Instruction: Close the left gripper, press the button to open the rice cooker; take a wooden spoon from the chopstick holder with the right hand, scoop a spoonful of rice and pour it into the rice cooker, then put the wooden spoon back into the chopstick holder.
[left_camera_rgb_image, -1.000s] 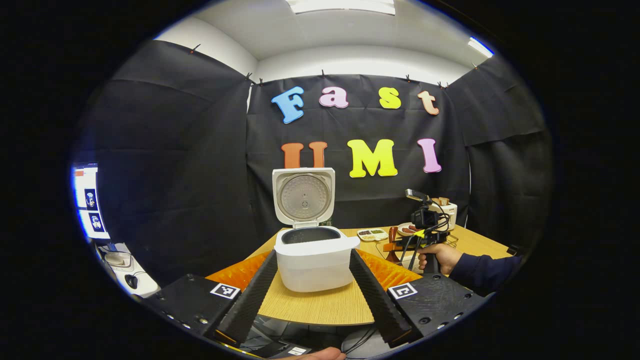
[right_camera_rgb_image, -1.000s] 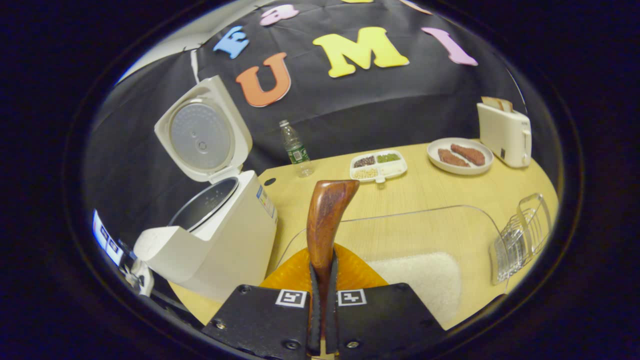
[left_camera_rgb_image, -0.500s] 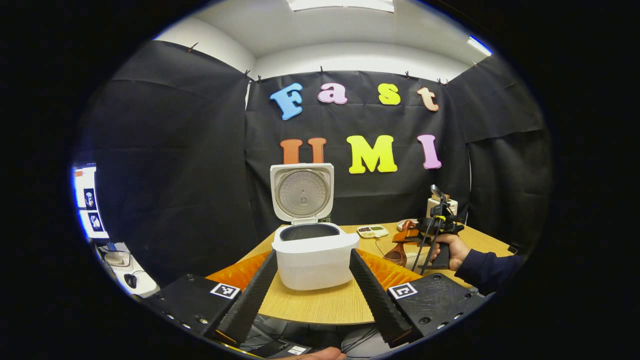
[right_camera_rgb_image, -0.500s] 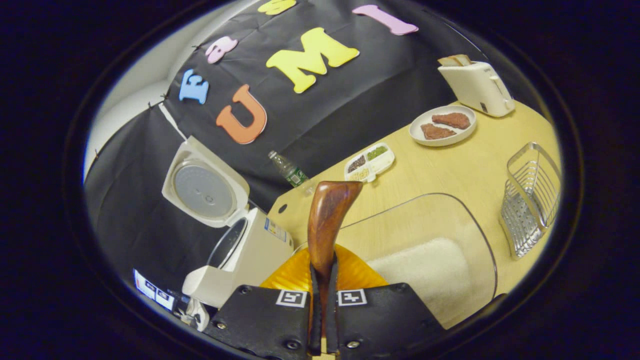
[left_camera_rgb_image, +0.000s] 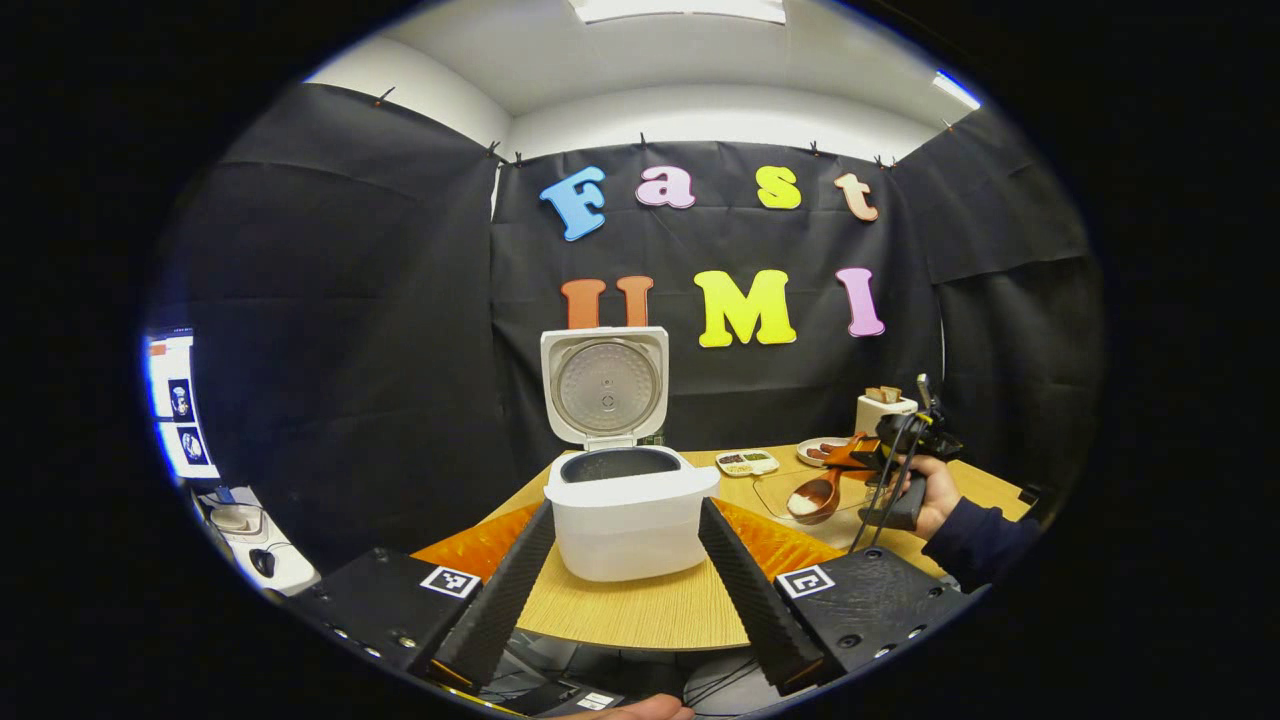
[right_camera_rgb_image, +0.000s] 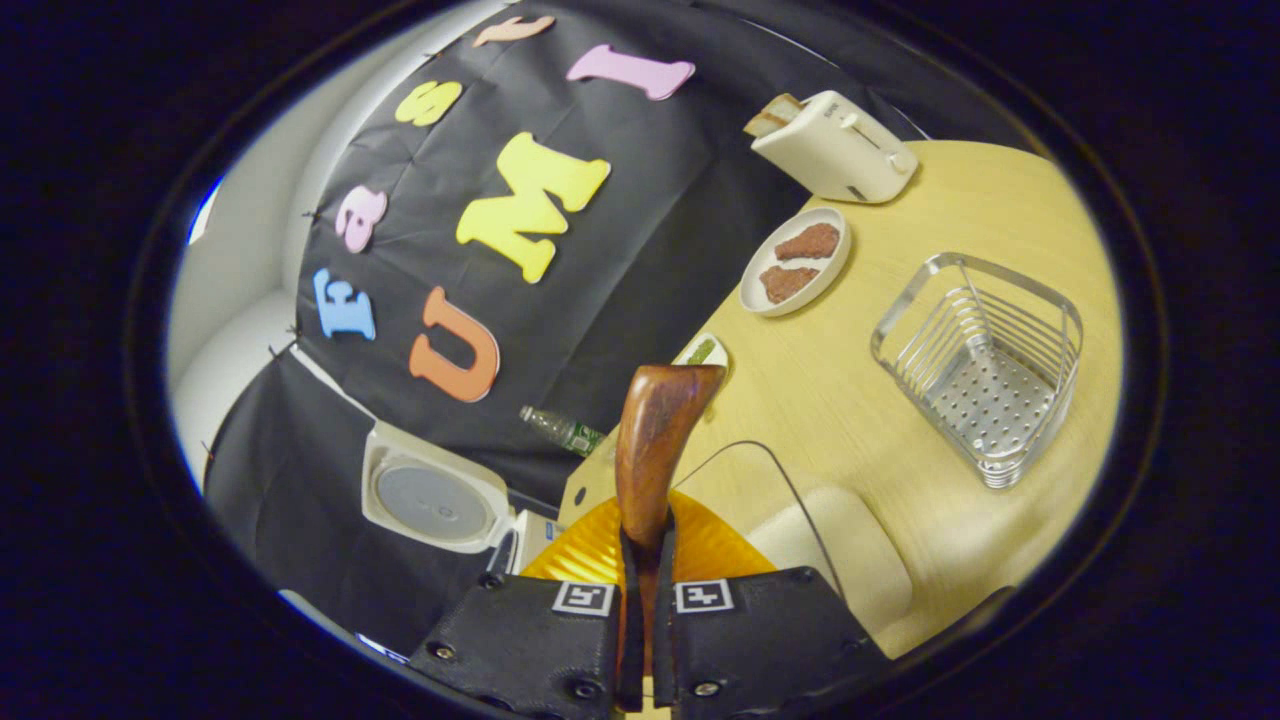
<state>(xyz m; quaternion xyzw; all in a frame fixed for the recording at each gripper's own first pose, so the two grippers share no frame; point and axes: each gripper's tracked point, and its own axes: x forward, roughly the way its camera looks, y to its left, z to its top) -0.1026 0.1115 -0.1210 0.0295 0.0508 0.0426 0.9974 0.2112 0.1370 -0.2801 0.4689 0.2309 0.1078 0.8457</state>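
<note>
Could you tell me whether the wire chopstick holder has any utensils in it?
No, the chopstick holder stands empty on the table.

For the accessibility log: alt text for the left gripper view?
Open rice cooker on a table, framed by the open left gripper. At right, a hand with the right gripper holds a spoon of rice above a clear tray.

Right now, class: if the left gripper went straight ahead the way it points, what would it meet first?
Most likely the rice cooker, which stands lid-up between the left gripper's open fingers; how far off is unclear.
</note>
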